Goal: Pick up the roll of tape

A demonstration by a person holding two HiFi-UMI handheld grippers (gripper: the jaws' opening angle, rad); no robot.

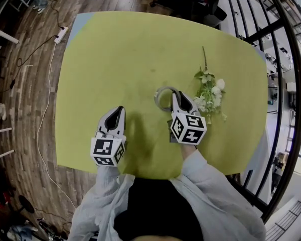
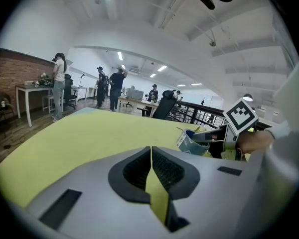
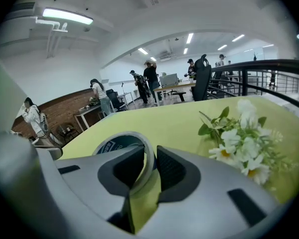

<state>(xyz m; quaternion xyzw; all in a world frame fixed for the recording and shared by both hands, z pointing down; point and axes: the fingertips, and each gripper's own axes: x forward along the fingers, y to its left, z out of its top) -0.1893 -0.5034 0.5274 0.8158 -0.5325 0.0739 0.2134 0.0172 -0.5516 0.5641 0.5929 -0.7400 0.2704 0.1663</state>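
Observation:
The roll of tape (image 1: 162,98), a pale ring with a blue printed core, is pinched by its wall in my right gripper (image 1: 176,96), which is shut on it. In the right gripper view the roll (image 3: 120,142) stands tilted, with one jaw inside the ring and one outside, at the right gripper (image 3: 150,166). From the left gripper view the roll (image 2: 192,142) shows at the tips of the right gripper (image 2: 215,136). My left gripper (image 1: 119,110) hovers over the table to the left, shut and holding nothing (image 2: 150,151).
A yellow-green table (image 1: 115,59) carries a sprig of white flowers (image 1: 209,92) just right of the roll, also close by in the right gripper view (image 3: 241,136). A black railing (image 1: 286,84) curves along the right. People and desks stand far off in the room.

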